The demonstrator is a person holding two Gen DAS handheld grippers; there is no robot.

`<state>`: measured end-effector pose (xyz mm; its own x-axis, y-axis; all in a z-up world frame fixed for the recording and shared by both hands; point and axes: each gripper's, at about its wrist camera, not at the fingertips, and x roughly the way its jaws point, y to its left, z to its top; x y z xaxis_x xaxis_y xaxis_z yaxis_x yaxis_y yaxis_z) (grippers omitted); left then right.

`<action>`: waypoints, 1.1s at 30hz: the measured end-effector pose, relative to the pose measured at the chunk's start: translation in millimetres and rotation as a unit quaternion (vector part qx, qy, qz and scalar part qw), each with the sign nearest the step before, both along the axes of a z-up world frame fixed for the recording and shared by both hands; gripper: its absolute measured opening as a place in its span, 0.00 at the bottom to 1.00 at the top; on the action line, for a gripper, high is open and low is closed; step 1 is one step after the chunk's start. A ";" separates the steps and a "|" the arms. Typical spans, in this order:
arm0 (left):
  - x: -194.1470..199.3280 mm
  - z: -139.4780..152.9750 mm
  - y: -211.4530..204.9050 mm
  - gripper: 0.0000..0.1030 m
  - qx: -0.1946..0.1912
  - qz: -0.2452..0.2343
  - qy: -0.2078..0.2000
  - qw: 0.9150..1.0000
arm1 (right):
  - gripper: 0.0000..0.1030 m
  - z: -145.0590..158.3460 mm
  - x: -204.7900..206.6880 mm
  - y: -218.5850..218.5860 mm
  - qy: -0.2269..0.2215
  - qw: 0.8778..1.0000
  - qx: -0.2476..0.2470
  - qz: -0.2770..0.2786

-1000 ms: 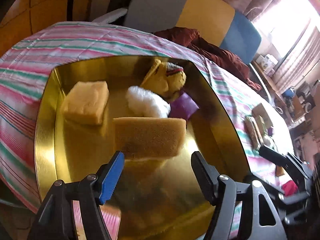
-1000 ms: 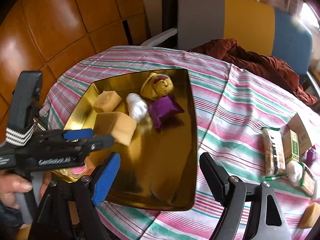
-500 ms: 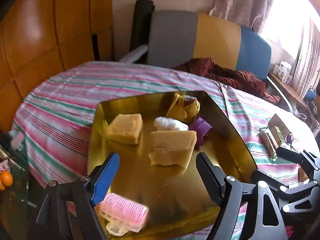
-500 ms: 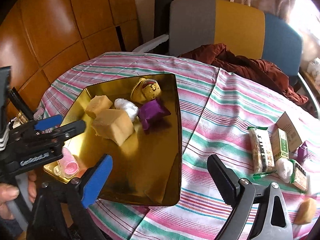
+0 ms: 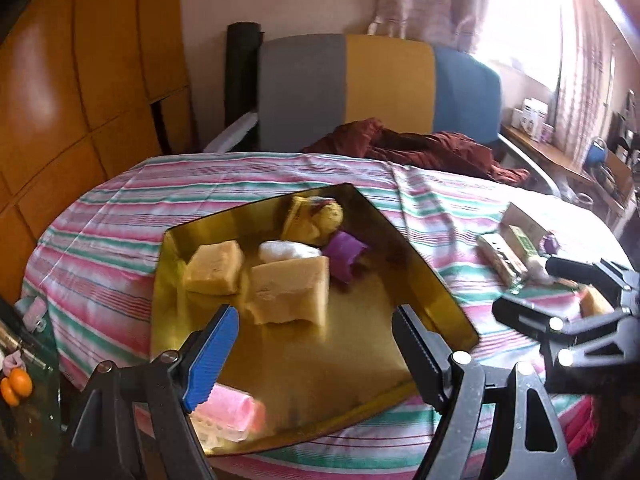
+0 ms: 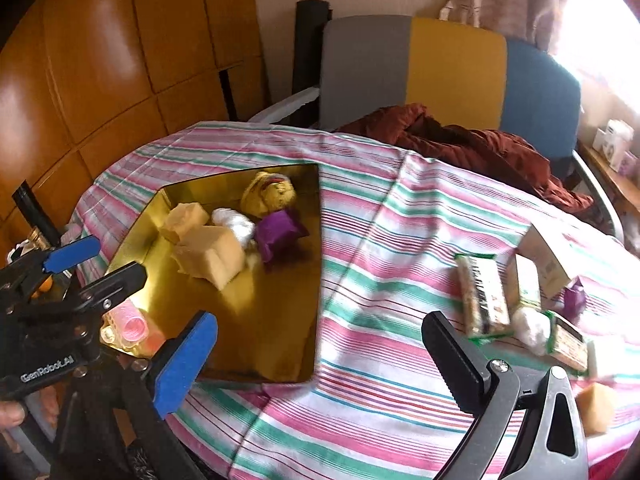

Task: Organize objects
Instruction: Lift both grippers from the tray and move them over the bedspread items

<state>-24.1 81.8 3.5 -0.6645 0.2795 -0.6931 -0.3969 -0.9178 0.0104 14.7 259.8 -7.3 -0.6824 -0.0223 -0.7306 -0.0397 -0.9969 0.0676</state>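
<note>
Sitting on the striped cloth (image 6: 360, 352) of the round surface is a shiny gold tray (image 6: 280, 320). Its near edge comes close to the edge of the surface. Inside the tray, two yellow sponges (image 5: 288, 290) (image 5: 214, 268) lie side by side, touching or almost touching. Behind them are a white fluffy ball (image 5: 284, 250), a purple wrapper (image 5: 346, 250) and a yellow soft toy (image 5: 316, 218), all bunched near the far side. A pink hair roller (image 5: 230, 414) lies alone in the near corner. The front half of the tray floor is bare, with lots of room.

The left claw (image 5: 316, 354) hangs over that bare part. It is spread wide and pinches nothing. The right claw (image 6: 320, 360) is over the tray's right edge and the cloth beside it. Its jaws are opening, and nothing is between them.

Far off on the right side of the surface, well apart from the tray, lie snack packets (image 6: 482, 300), a small box (image 6: 544, 256), another white ball (image 6: 530, 326) and one more yellow sponge (image 6: 596, 408) near the edge. Between the tray and that pile, the cloth is bare.
</note>
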 end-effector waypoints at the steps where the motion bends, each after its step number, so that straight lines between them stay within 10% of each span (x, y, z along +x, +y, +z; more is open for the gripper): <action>1: 1.9 -0.2 3.3 0.78 0.000 -0.007 -0.001 1.000 | 1.00 0.2 2.7 5.6 0.000 1.000 0.000 -0.006; 17: 15.9 -1.5 67.0 0.78 -0.002 -0.112 -0.018 0.994 | 1.00 -2.5 77.9 183.2 -0.026 0.976 -0.017 -0.218; 29: 38.6 -1.5 152.5 0.79 -0.037 -0.238 -0.024 0.970 | 1.00 -4.7 130.5 302.4 0.008 0.925 -0.065 -0.373; 33: 44.0 -1.3 191.6 0.79 -0.062 -0.303 -0.023 0.951 | 1.00 -4.4 138.9 313.4 0.040 0.918 -0.089 -0.384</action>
